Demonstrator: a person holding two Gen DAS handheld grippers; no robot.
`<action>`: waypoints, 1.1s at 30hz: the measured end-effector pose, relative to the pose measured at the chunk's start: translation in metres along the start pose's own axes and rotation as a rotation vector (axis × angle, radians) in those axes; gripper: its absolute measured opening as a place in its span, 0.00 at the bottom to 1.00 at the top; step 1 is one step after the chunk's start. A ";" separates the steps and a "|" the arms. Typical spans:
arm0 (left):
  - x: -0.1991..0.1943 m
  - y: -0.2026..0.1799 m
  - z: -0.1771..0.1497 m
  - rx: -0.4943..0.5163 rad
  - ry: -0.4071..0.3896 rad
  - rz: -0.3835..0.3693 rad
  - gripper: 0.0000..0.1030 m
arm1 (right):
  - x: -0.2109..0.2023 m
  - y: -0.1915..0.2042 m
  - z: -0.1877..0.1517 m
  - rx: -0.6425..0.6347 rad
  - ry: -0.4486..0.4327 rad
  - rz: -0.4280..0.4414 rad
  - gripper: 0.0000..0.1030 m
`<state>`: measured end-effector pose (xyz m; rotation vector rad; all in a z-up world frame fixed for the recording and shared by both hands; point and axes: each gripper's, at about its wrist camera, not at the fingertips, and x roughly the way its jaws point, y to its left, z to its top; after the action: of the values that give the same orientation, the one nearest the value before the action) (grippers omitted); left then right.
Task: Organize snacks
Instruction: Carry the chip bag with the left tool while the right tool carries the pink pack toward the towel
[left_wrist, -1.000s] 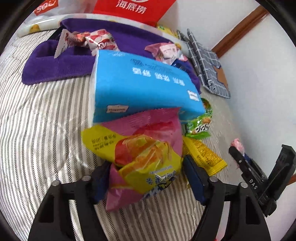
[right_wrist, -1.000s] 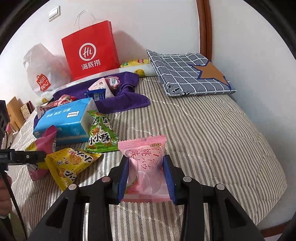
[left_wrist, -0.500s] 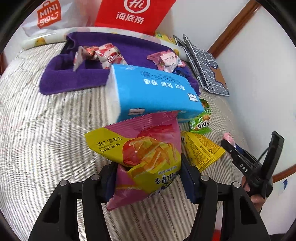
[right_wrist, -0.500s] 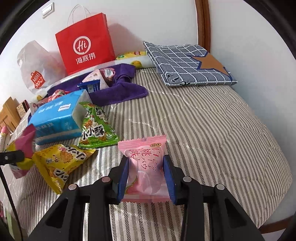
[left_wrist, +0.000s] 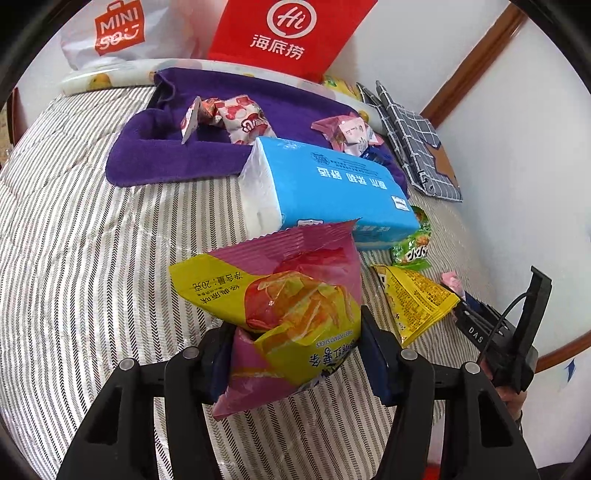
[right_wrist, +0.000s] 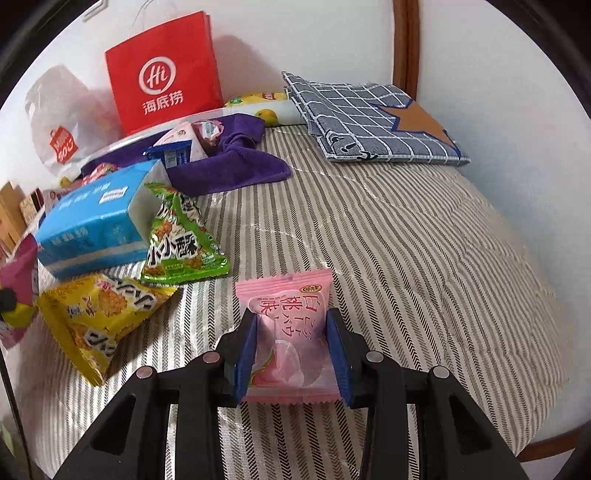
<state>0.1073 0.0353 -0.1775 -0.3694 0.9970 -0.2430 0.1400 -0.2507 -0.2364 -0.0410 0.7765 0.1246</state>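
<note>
Both tongs were loaded. The left tongs (left_wrist: 295, 354) were clamped on a pink-and-yellow bag of sweet potato sticks (left_wrist: 284, 306), which hung clear of the striped bed (left_wrist: 92, 240), in front of a blue pack of tissues (left_wrist: 325, 188). The right tongs (right_wrist: 291, 354) gripped a pink peach-flavoured sweet packet (right_wrist: 288, 332) low over the open stretch of bedcover.

Near the tissues lay a green triangular snack bag (right_wrist: 177, 240) and a yellow crisp bag (right_wrist: 103, 314), touching or nearly so. More wrapped snacks (left_wrist: 236, 118) sat on a purple towel (left_wrist: 166, 155) at the head of the bed, below a red paper bag (right_wrist: 162, 74).

The step in hand looked like carrying, with both packets lifted and neither set down. The next move probably called for a chosen spot (no container for the snacks was evident, unless the red bag served), then lowering each packet there before the pads let go; the puffy potato-stick bag would likely crush if squeezed harder.
</note>
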 end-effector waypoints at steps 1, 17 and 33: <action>0.000 0.000 0.000 -0.003 0.000 -0.005 0.57 | -0.001 0.002 0.000 -0.007 0.001 -0.008 0.35; -0.007 -0.001 0.001 0.003 -0.016 -0.023 0.57 | -0.001 0.001 0.002 0.021 0.062 0.043 0.34; -0.029 -0.008 0.018 0.041 -0.070 -0.051 0.57 | -0.059 0.034 0.056 -0.026 -0.110 0.132 0.34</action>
<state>0.1069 0.0418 -0.1432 -0.3639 0.9135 -0.2939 0.1330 -0.2185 -0.1543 -0.0078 0.6676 0.2601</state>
